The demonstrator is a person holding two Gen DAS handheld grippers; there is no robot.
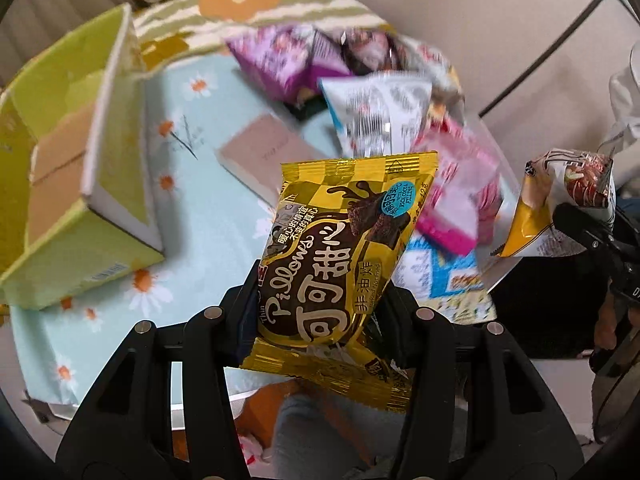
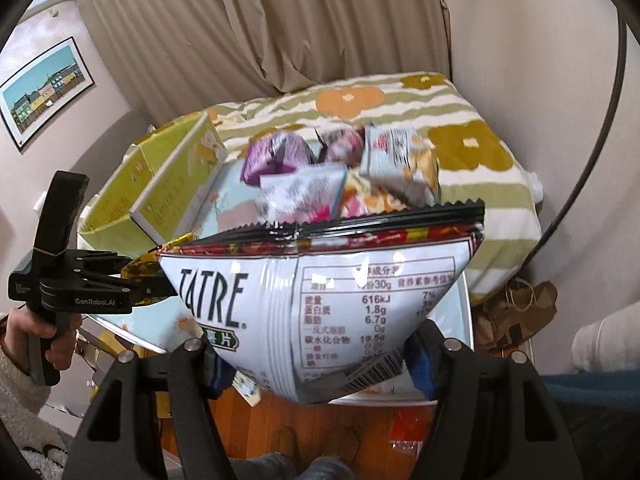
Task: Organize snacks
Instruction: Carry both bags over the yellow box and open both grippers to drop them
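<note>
Both grippers carry a snack, lifted clear of the worktop (image 1: 208,200) on the way to the box.

The left gripper (image 1: 316,320) has its jaws clenched on a gold cocoa-pillow packet (image 1: 340,248), held upright in the air; the right gripper (image 2: 320,360) grips the lower part of a white crisp bag (image 2: 328,304), also raised. A yellow-green cardboard box (image 1: 80,184) stands open at the left of the daisy-print worktop, with a heap of loose snack packets (image 1: 360,88) at the far right side and a small tan box (image 1: 260,152) between them. The step in hand looks like transport: each held snack probably belongs in the yellow-green cardboard box. The next move would call for swinging leftward over its opening, one gripper at a time to avoid collision, then loosening the hold low inside.
</note>
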